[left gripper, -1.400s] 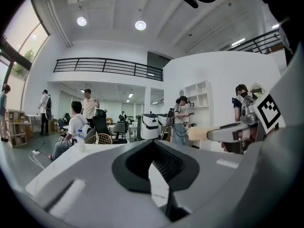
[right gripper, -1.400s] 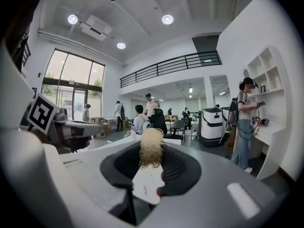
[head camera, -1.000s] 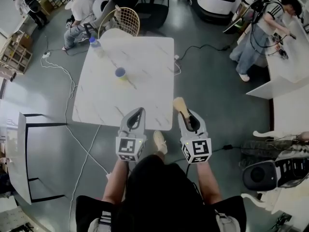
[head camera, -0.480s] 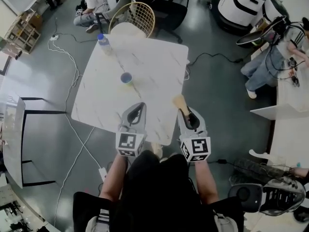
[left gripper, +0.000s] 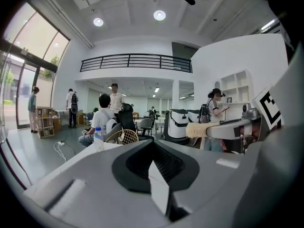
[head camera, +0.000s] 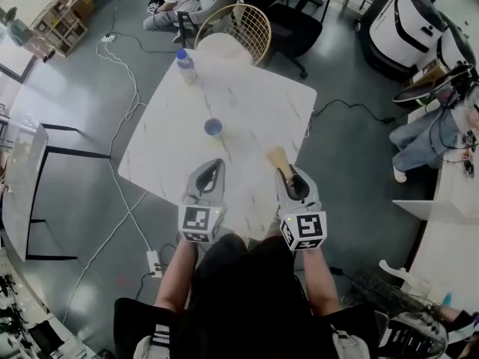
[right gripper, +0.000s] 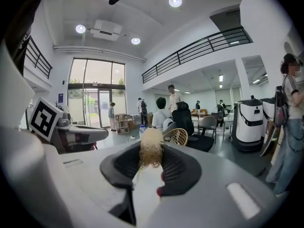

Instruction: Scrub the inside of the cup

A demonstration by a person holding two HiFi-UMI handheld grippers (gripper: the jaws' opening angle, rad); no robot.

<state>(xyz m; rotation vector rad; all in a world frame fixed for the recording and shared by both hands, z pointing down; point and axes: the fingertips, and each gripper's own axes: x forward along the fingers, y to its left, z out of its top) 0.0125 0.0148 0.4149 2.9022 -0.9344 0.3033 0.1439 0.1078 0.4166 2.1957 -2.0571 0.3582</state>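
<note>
Head view is looking steeply down on a white marble-patterned square table [head camera: 251, 99] standing on a grey floor. At the table's far left corner a clear plastic water bottle with a blue cap [head camera: 185, 64] is standing upright, just beside a gold wire-backed chair [head camera: 241, 27] that is sitting against the far edge. Near the middle of the tabletop the small round blue cup [head camera: 213, 128] is standing upright with its mouth facing up, well apart from both grippers and touching neither.

Over the near edge, the left gripper [head camera: 217, 164] is hovering with its jaws pressed together. Left gripper view is showing that gripper [left gripper: 153, 148] with its dark pads meeting along one seam and nothing lying between them.

Just to the right, the right gripper [head camera: 285, 172] is clamping a brush with a pale tan fibrous head [head camera: 278, 157], which is pointing out over the table, to the right of the cup and apart from it. Right gripper view is showing the right gripper [right gripper: 149, 171] with its black pads closing narrowly on the stem while the brush [right gripper: 151, 148] is rising between them.

Farther right, a black cable [head camera: 352, 107] is trailing across the floor, and a person in jeans [head camera: 430, 137] is sitting near white rounded machines [head camera: 419, 25].
</note>
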